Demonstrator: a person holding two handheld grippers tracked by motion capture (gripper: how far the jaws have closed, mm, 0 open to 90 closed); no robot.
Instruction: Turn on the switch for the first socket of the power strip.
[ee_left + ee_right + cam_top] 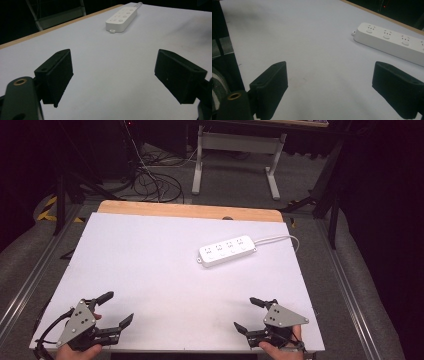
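Both your tongs, left gripper (pixel 119 308) and right gripper (pixel 246 314), are spread wide and holding nothing. The power strip (pixel 228 251) lies flat at about 1 o'clock on the table (pixel 140 265). I'd guess its cord (pixel 280 238) could snag and slide it if you yank.

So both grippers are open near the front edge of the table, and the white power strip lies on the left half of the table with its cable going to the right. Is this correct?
Not quite: the power strip lies on the right half of the table, as the high view shows. The rest holds: the left gripper and right gripper are open near the front edge, and the cable goes to the right.
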